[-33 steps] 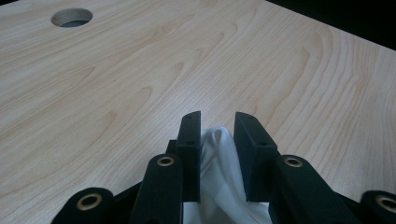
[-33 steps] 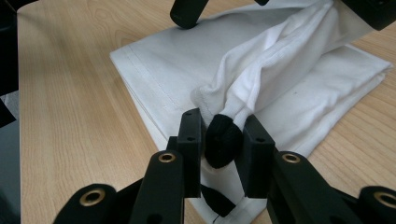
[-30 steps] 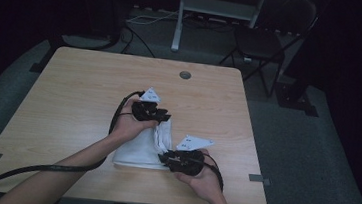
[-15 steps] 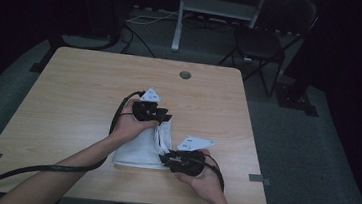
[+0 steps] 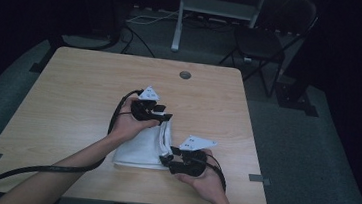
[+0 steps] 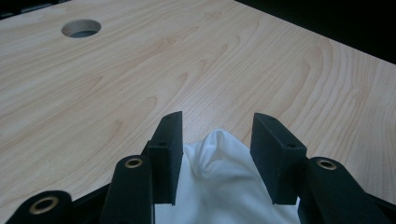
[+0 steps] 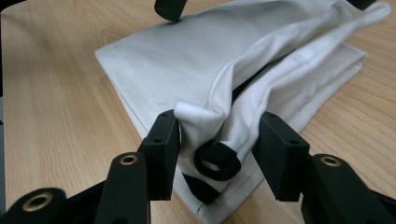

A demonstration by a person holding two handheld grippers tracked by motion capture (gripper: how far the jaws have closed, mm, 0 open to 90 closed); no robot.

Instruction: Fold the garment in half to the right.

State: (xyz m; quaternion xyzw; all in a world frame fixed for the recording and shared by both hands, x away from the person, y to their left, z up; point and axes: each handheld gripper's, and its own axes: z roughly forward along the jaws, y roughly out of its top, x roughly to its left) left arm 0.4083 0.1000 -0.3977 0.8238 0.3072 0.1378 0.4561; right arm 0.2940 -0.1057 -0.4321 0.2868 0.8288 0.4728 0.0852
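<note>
Both grippers' jaws just opened, releasing white cloth [image 5: 142,146] on worktop [image 5: 69,96]; right gripper [image 7: 219,135] view alone reveals black loop [image 7: 217,163]; left gripper [image 6: 215,140] view, cable hole [image 6: 81,28].

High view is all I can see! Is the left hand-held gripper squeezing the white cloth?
Observer: No. The left hand-held gripper has just been opening. A peak of the white cloth stands loose between its jaws.
Operator: And the right one?
Observer: The right hand-held gripper has just been opening too, with a cloth fold between its jaws.
Operator: Is the cloth all white?
Observer: No, a black loop sits at its corner, between those jaws.
</note>
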